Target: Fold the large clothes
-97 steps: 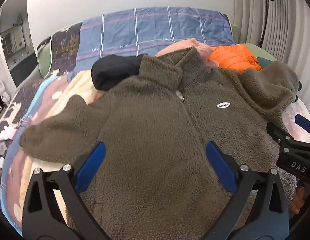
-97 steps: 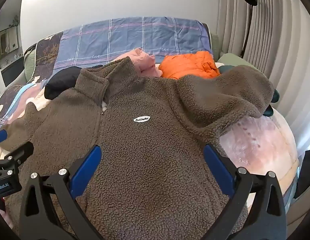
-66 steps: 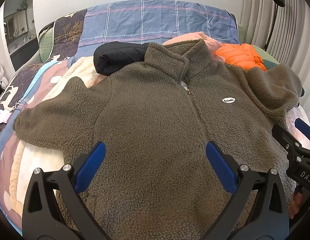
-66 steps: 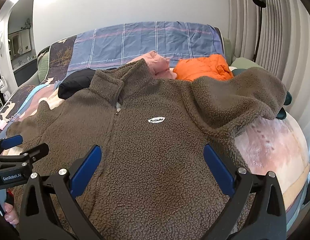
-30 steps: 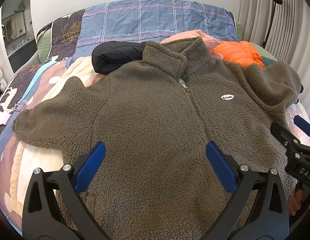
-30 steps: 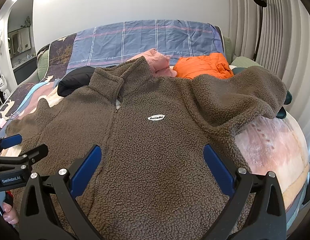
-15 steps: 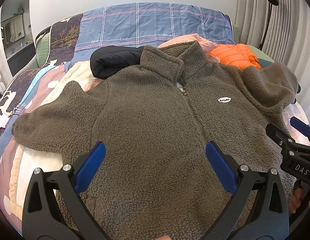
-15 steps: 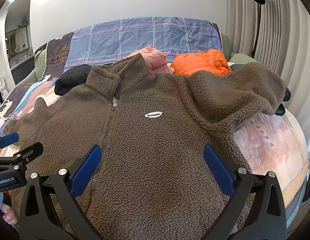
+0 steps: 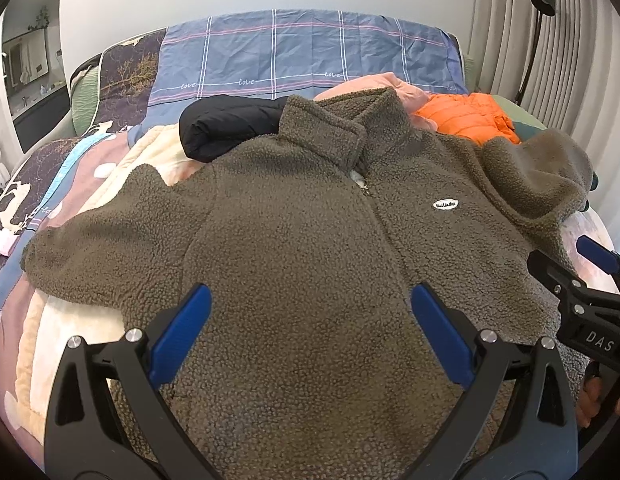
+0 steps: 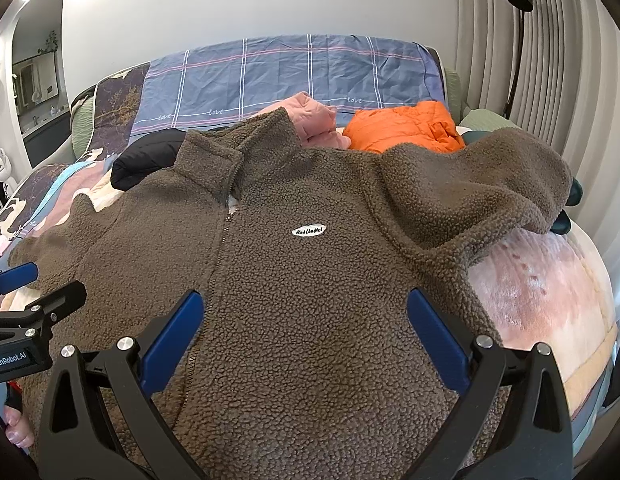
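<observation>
The brown-grey fleece zip jacket (image 9: 294, 248) lies front-up on the bed (image 10: 550, 288), unfolded. Both the left claw (image 9: 310, 332) and right claw (image 10: 302, 336) hover wide, empty. Next, probably folding the right sleeve (image 10: 478, 192) inward.

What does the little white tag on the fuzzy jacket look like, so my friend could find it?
Start at the big brown fleece jacket spread front-up across the bed. Follow the zipper down from the collar, then look toward the side with the bunched-up sleeve. The tag is a small white oval with dark lettering, the only white patch on the brown fuzz.
</observation>
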Action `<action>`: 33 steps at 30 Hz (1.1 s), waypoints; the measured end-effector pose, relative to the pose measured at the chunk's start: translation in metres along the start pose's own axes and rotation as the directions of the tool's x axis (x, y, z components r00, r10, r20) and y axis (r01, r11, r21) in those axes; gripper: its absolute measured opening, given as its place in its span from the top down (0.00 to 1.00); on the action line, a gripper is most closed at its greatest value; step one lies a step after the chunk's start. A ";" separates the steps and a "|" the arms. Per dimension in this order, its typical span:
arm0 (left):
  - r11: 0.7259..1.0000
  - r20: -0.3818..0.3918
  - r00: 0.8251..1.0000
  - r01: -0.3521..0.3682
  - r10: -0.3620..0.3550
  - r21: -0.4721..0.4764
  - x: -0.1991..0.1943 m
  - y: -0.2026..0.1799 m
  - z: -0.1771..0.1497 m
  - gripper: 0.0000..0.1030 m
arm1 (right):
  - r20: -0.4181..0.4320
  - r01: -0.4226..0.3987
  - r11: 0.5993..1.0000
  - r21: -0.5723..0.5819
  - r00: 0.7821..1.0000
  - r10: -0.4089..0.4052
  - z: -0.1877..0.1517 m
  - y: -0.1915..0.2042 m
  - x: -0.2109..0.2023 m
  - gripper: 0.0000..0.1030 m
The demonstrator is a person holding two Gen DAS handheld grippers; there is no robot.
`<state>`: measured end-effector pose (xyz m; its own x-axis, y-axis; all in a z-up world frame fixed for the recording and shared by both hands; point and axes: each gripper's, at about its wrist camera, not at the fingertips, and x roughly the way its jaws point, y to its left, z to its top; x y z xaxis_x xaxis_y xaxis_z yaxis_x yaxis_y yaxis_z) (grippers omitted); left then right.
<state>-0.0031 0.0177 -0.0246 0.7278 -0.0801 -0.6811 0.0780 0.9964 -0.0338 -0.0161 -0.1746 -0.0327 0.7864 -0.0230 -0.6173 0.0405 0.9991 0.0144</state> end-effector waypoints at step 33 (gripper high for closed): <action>1.000 -0.004 1.000 -0.005 0.005 0.001 0.003 0.002 -0.004 0.02 | -0.002 -0.007 1.000 -0.015 1.000 0.007 -0.002 0.003 0.000 0.01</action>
<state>-0.0035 0.0193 -0.0296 0.7257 -0.0751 -0.6839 0.0748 0.9967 -0.0300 -0.0168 -0.1716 -0.0345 0.7857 -0.0155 -0.6185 0.0253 0.9997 0.0072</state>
